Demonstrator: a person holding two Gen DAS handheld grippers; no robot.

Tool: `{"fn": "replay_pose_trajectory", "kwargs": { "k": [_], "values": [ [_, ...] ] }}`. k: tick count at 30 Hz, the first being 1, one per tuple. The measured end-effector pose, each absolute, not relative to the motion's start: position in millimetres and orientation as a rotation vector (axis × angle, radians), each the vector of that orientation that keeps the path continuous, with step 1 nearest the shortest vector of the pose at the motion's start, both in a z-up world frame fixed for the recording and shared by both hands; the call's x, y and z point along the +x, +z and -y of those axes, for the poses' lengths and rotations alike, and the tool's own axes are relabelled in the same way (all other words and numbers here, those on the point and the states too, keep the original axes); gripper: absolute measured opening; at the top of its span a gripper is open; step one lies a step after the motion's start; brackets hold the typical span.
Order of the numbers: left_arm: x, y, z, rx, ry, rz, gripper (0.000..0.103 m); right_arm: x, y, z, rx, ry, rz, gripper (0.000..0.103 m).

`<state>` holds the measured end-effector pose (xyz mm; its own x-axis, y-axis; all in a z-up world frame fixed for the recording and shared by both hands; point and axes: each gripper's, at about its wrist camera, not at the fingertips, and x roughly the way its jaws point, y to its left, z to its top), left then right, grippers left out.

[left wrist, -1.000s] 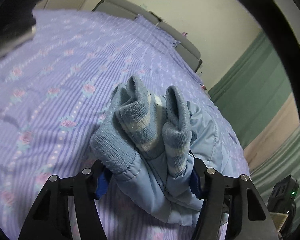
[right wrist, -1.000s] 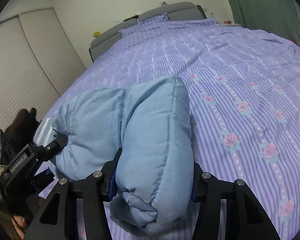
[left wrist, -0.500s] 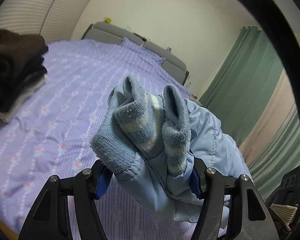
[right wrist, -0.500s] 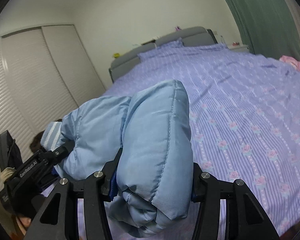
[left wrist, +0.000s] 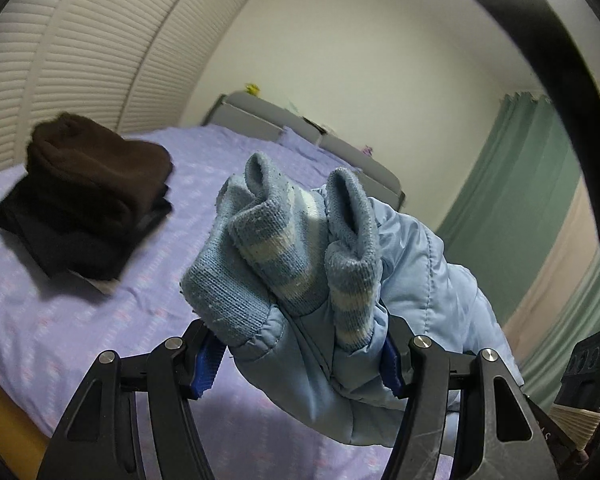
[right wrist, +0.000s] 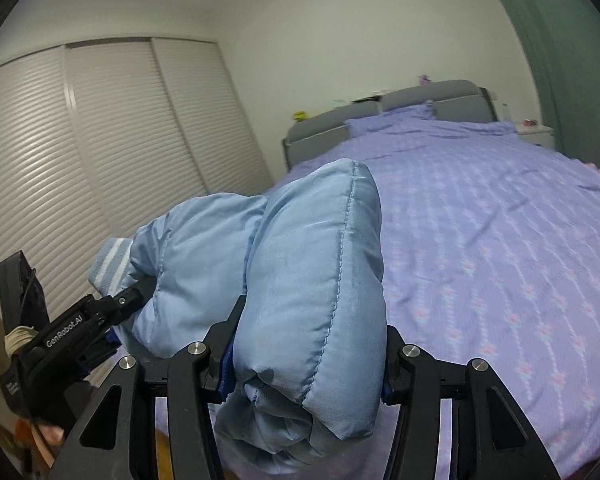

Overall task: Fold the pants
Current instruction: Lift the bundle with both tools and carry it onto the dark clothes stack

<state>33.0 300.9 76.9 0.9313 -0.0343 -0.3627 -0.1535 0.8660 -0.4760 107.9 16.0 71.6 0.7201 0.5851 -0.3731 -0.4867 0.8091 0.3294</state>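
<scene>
right wrist: pants point(right wrist: 312, 304) seemingly between fingers point(right wrist: 226, 356)

Light blue quilted pants point(right wrist: 312, 280) with blue-and-white striped knit cuffs point(left wrist: 284, 240); lilac striped bedspread point(right wrist: 500, 240) with pink roses; dark brown folded clothes point(left wrist: 84, 196); green curtain point(left wrist: 512, 208).
</scene>
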Motion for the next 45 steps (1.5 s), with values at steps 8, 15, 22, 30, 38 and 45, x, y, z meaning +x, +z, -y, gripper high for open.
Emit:
{"fn": "replay_pose_trajectory", "kwargs": {
  "k": [8, 15, 22, 30, 38, 45],
  "values": [
    [25.4, 103.7, -403.7, -0.510, 0.190, -0.318, 0.063, 132.2, 91.2, -125.6, 0.160, 0.745, -0.466, 0.052],
    [46.9, 147.0, -502.8, -0.475, 0.249, -0.325, 0.063, 174.4, 128.8, -234.7, 0.107, 0.874, -0.447, 0.052],
    [92.5, 156.7, -583.9, -0.489, 0.299, -0.398, 0.063, 215.9, 146.4, -322.8, 0.032, 0.931, -0.476, 0.052],
    [137.1, 126.6, -630.3, -0.466, 0.343, -0.480, 0.063, 268.8, 117.7, -386.3, -0.030, 0.931, -0.614, 0.052],
    [171.8, 96.8, -637.5, -0.481, 0.352, -0.548, 0.063, 296.8, 93.5, -412.0, -0.060, 0.872, -0.658, 0.052],
    [171.4, 90.0, -660.3, -0.538, 0.361, -0.542, 0.064, 305.1, 80.9, -420.0, -0.054, 0.872, -0.662, 0.052]
  ]
}}
